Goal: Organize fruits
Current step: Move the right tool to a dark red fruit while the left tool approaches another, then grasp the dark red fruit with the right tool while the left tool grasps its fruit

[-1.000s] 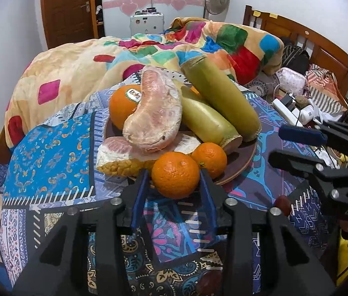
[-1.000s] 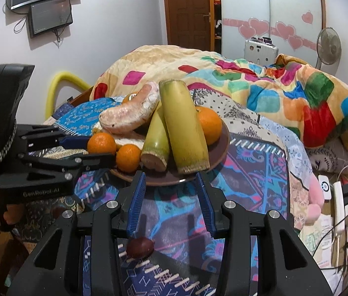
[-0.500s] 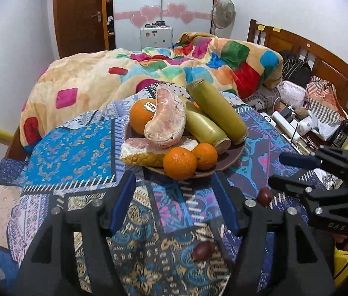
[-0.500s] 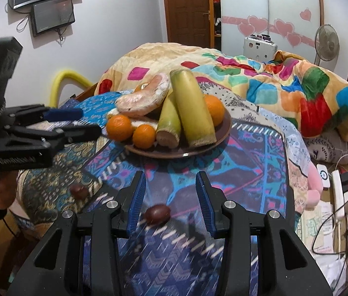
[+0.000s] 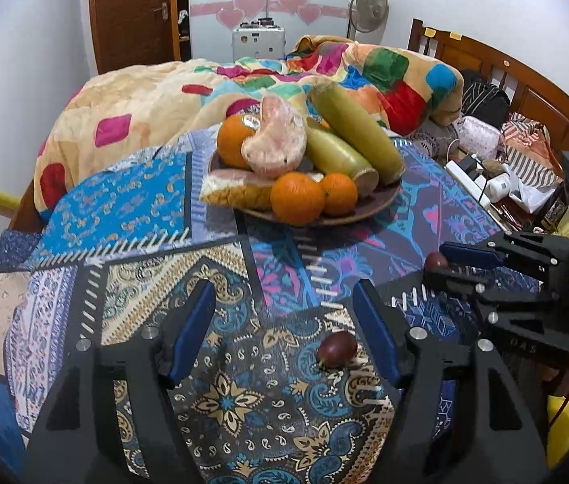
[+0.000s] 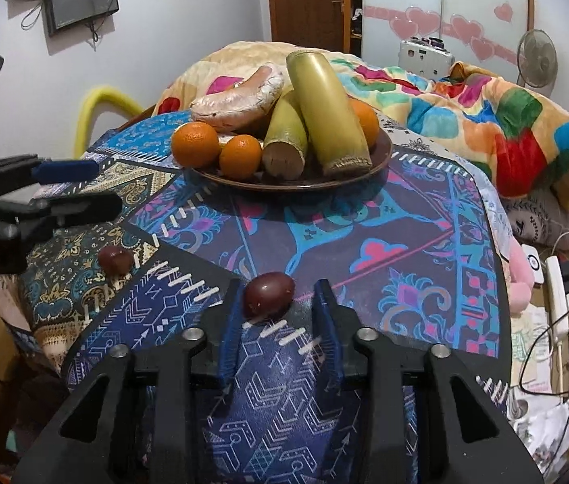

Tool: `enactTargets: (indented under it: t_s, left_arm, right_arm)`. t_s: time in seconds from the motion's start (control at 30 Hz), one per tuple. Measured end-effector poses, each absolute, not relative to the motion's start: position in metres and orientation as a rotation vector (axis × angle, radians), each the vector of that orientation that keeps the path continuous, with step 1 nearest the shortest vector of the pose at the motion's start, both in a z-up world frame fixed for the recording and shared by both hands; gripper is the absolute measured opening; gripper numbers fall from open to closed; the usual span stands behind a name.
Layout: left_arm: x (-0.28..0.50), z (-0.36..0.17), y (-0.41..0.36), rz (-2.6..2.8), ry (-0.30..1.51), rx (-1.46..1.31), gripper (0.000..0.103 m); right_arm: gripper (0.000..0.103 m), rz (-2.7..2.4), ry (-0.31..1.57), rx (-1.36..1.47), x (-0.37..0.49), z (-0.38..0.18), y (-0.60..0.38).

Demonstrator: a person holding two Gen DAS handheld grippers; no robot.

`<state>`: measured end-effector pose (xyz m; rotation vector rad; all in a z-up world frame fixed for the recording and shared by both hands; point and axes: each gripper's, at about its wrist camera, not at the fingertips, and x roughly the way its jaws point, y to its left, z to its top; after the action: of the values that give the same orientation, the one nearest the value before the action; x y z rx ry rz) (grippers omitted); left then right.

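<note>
Patterned cloth (image 5: pixel 131 209) is showing bright blue paisley at centre left, navy-and-gold medallions along the bottom, purple with turquoise and pink swirls at right. Brown plate (image 6: pixel 381 153) is carrying orange mandarins (image 5: pixel 297 198), a larger orange (image 5: pixel 232 141), yellow-green stalks (image 6: pixel 326 109) and pale pink pomelo flesh (image 5: pixel 278 137). Two dark maroon fruits are lying on the cloth: one (image 5: pixel 336 350) at lower centre, one (image 6: pixel 269 294) in the right wrist view. Gripper pads (image 5: pixel 193 332) are reading blue on black frames (both grippers). Quilt (image 6: pixel 486 113) at upper right is showing red, green, blue, orange patches on tan.

Open cloth (image 6: pixel 365 234) btwn tools & plate (image 6: pixel 381 153); two loose fruits nearby.
</note>
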<state>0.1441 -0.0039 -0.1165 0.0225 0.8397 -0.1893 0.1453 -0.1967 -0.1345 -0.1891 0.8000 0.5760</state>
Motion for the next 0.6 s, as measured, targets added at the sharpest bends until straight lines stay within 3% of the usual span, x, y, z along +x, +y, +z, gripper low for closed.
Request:
enactTargets:
  t_s: [0.43, 0.53, 0.6]
  left_arm:
    - [0.124, -0.130, -0.015, -0.231, 0.879, 0.009, 0.069]
    - [0.122, -0.135, -0.017, -0.229, 0.896, 0.011, 0.058]
    - [0.122, -0.138, -0.018, -0.231, 0.908, 0.012, 0.044]
  right_arm:
    - [0.022, 0.578, 0.780, -0.173, 0.126, -0.124, -0.204]
    - [0.022, 0.576, 0.770, -0.170, 0.119, -0.119, -0.208]
    - [0.022, 0.571, 0.762, -0.174, 0.115, -0.117, -0.210]
